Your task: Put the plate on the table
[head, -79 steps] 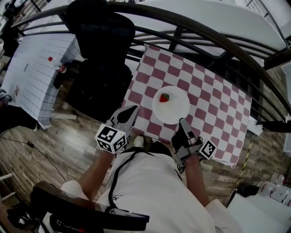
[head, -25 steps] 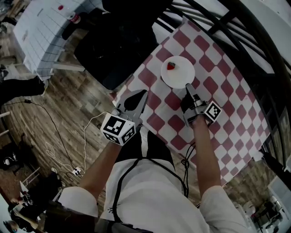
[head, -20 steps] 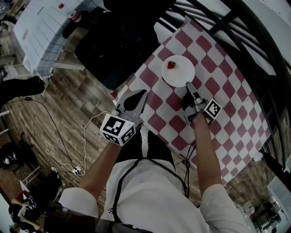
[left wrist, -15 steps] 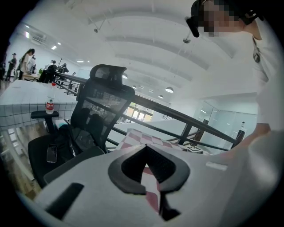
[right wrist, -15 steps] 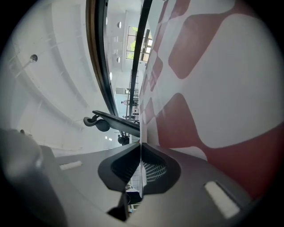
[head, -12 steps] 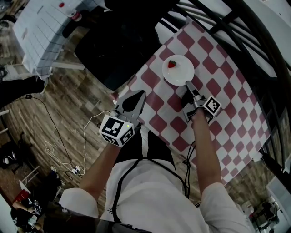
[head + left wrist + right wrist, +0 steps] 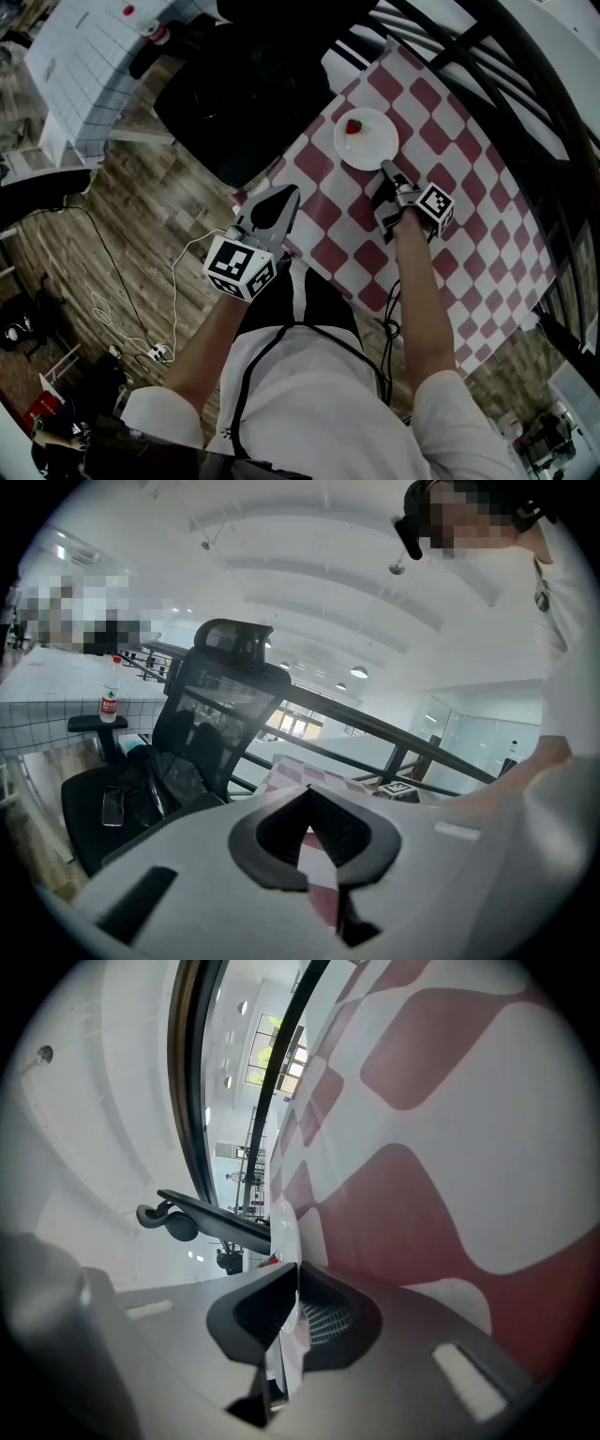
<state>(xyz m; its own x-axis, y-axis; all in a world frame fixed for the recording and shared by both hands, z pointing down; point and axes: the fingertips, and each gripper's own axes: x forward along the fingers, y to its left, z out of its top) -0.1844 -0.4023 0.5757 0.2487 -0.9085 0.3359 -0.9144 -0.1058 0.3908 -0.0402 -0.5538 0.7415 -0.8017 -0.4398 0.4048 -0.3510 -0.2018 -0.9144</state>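
Checkered table [image 7: 487, 187] is lying under the plate [image 7: 370, 145], beside a black office chair [image 7: 234, 94], overhead; left gripper view is showing the left gripper [image 7: 307, 791] closed, empty; right gripper view is showing the right gripper [image 7: 298, 1266] pinching the plate's rim.

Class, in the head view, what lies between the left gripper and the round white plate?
Only bare red-and-white checked tablecloth separates the left gripper from the white plate, seen in the head view.

Near rim of plate [image 7: 367, 141] hidden between fingers of right gripper [image 7: 384, 169]
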